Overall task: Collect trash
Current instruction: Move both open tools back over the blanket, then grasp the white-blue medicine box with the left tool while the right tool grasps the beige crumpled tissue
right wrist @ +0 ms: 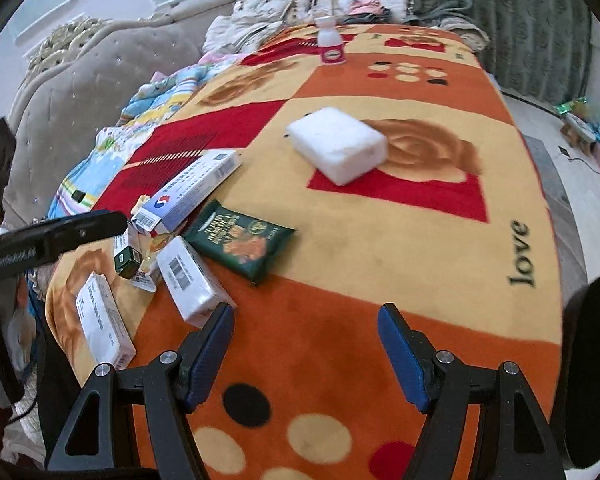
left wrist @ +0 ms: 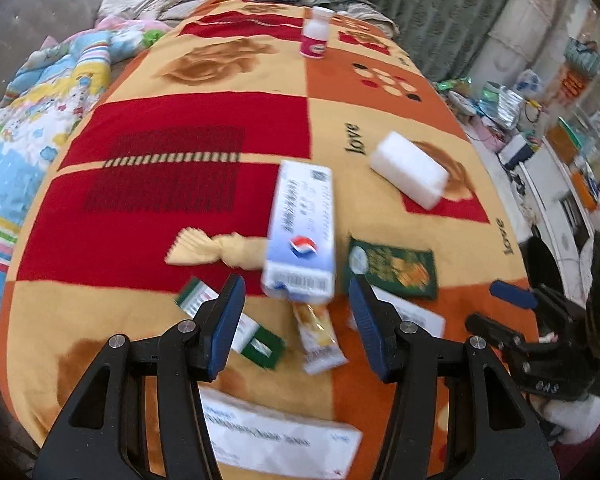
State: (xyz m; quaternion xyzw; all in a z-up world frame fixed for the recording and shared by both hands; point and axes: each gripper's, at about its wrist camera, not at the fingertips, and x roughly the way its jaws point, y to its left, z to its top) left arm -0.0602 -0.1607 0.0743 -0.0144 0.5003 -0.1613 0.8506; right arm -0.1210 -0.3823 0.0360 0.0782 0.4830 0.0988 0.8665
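Note:
Trash lies on a patterned blanket [left wrist: 180, 112]. My left gripper [left wrist: 296, 300] is open just above a blue-white carton [left wrist: 302, 236] and an orange sachet [left wrist: 318, 336]. Around them lie a yellow twisted wrapper [left wrist: 216, 250], a green-white box [left wrist: 236, 324], a dark green snack bag [left wrist: 392, 268] and a long white box [left wrist: 280, 440]. My right gripper [right wrist: 306, 332] is open and empty over the orange patch, right of a white barcode box [right wrist: 192, 280]. The snack bag [right wrist: 240, 240] and carton [right wrist: 192, 192] show there too. A white foam block [right wrist: 338, 142] lies farther off.
A small pink-white bottle [left wrist: 314, 32] stands at the far end. Bedding and pillows [left wrist: 40, 120] pile up on the left and far side. The other gripper [left wrist: 540, 332] shows at the right edge, past the blanket. Floor clutter [left wrist: 500, 108] lies to the right.

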